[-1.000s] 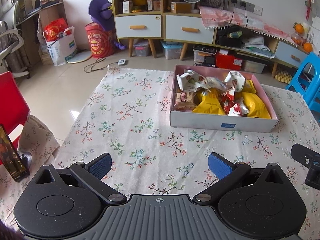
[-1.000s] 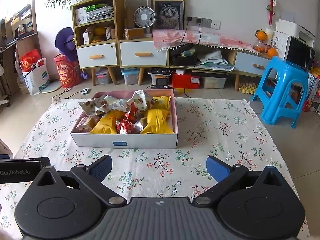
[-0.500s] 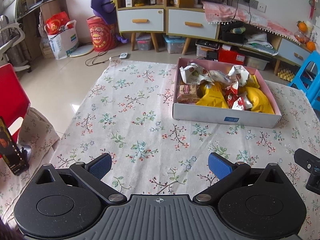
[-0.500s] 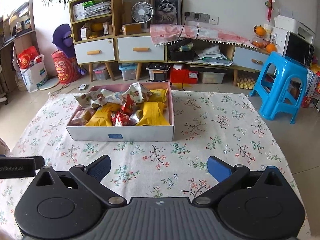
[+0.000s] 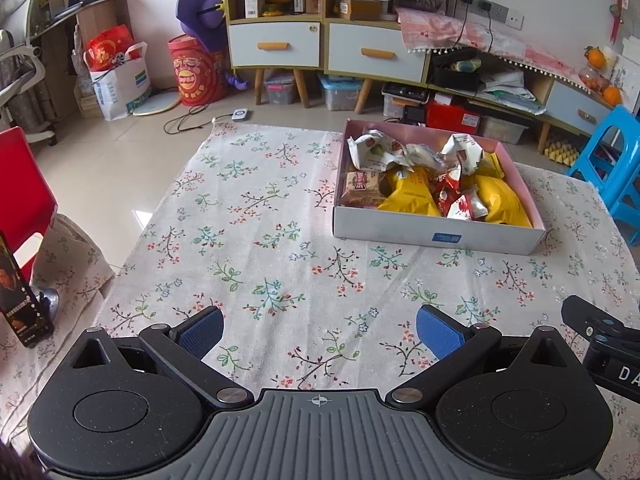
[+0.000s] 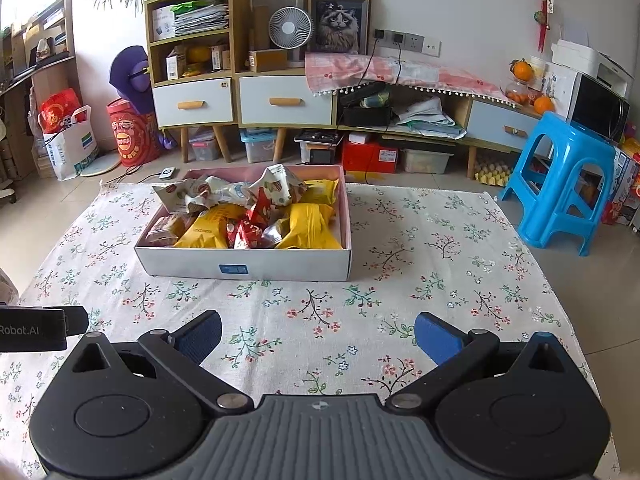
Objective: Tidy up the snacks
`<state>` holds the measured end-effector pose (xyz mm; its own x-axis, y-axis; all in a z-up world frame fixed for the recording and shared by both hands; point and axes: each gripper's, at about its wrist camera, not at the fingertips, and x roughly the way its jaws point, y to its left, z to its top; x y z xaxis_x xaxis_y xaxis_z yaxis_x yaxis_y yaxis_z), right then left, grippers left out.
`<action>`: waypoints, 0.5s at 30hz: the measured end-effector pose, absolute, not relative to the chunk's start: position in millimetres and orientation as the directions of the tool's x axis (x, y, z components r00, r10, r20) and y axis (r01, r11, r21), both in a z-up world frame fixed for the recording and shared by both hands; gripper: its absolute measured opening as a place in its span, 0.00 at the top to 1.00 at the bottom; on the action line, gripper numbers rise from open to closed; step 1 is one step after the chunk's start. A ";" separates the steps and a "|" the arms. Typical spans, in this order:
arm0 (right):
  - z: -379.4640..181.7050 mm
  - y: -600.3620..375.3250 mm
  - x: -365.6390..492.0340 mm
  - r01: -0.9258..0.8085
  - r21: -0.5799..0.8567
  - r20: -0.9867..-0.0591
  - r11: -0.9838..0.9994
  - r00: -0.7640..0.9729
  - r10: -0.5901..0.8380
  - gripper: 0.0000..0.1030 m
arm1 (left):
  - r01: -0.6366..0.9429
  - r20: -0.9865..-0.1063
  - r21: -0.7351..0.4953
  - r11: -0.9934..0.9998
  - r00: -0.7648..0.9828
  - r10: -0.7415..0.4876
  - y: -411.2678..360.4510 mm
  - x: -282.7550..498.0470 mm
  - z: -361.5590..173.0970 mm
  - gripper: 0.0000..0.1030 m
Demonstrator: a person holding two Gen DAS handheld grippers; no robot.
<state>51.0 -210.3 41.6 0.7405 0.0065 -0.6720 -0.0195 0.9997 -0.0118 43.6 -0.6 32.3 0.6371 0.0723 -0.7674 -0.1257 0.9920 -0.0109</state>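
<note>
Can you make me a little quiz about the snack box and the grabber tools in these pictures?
1. True or false: the left tool is holding a snack.
2. What colour are the biggest packets in the snack box? A) green B) yellow C) purple
3. Fill in: the box sits on a ____-patterned tablecloth.

Key:
1. False. Both the left tool and the right tool are open and empty.
2. B, the yellow packets.
3. Flower.
</note>
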 end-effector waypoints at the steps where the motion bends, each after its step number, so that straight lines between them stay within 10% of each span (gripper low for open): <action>1: 42.3 -210.7 50.3 -0.021 -0.010 -0.671 1.000 0.741 0.009 0.08 | -0.121 -0.767 -0.013 0.993 0.638 0.068 -1.4 42.0 32.7 0.00; 15: 46.1 -217.2 44.5 0.001 0.012 -0.681 1.000 0.732 0.007 0.08 | -0.061 -0.762 -0.010 0.998 0.647 0.031 -15.7 22.9 35.3 0.00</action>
<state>44.5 -217.2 46.1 0.7322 0.0070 -0.6810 0.0015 0.9999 0.0118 22.9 -15.7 35.3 0.6466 0.0315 -0.7622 -0.0608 0.9981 -0.0104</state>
